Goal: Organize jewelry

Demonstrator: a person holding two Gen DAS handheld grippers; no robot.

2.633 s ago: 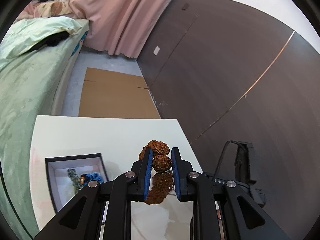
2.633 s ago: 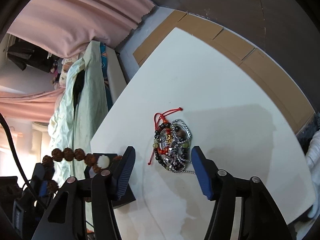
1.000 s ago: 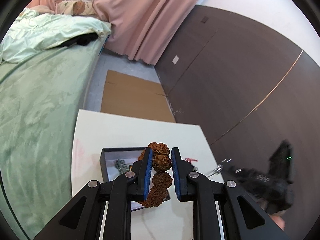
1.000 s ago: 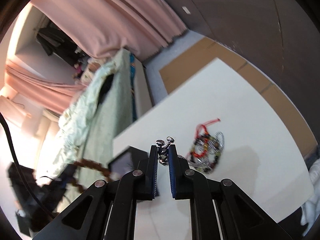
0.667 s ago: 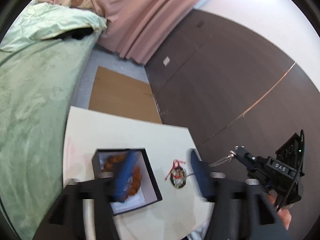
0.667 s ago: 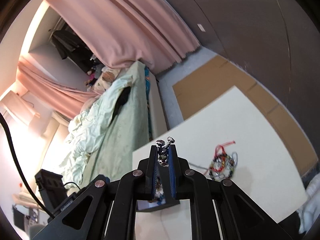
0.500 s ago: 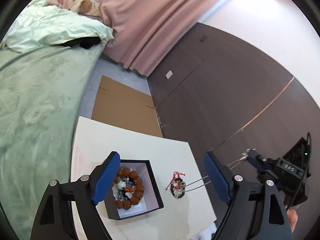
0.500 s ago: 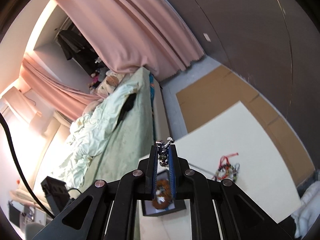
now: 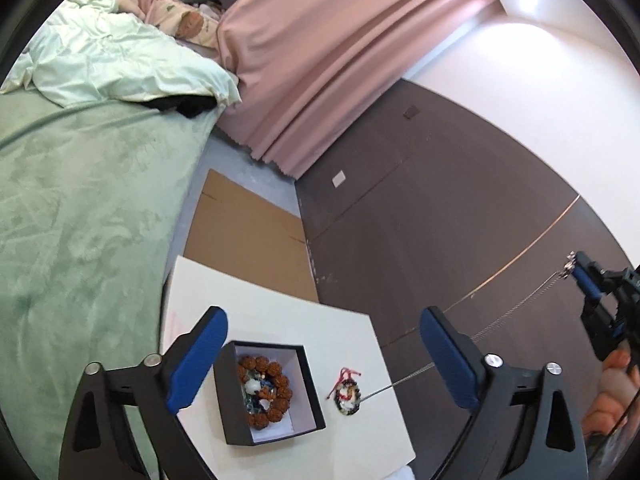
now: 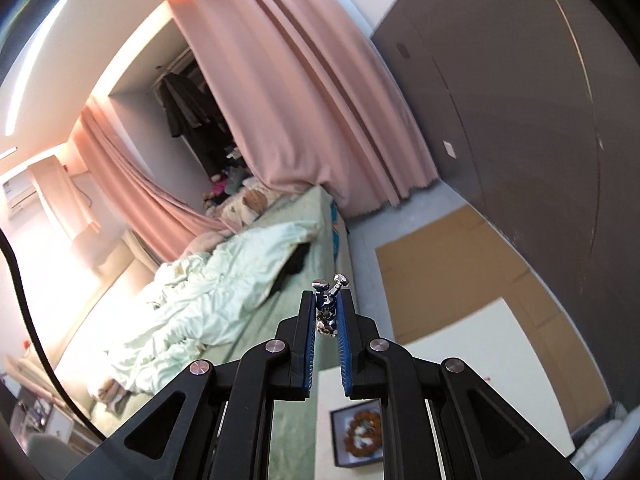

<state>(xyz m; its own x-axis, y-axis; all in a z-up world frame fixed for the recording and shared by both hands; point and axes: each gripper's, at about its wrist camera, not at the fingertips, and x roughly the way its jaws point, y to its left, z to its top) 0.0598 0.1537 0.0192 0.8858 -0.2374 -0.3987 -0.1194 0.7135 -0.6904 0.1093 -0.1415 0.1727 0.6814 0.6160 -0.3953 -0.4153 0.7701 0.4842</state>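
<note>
The right gripper [image 10: 326, 314] is pinched tight on the clasp end of a silver chain [image 9: 516, 312], held high above the white table [image 9: 280, 320]. From the left wrist view the chain runs taut down to the tangle of small bracelets [image 9: 349, 396] lying just beside the black box [image 9: 276, 428]; its lower end looks caught in them. The left gripper [image 9: 320, 360] hangs over the box with its jaws opening wide and nothing between them. The brown bead bracelet [image 9: 276, 380] already lies inside the box.

To do this well, I'd say lift slowly and straight so the chain slips free without dragging the bracelets off the table edge. If it snags, the empty left gripper could pin the tangle down. Then lower the chain into the box in a loose coil.
</note>
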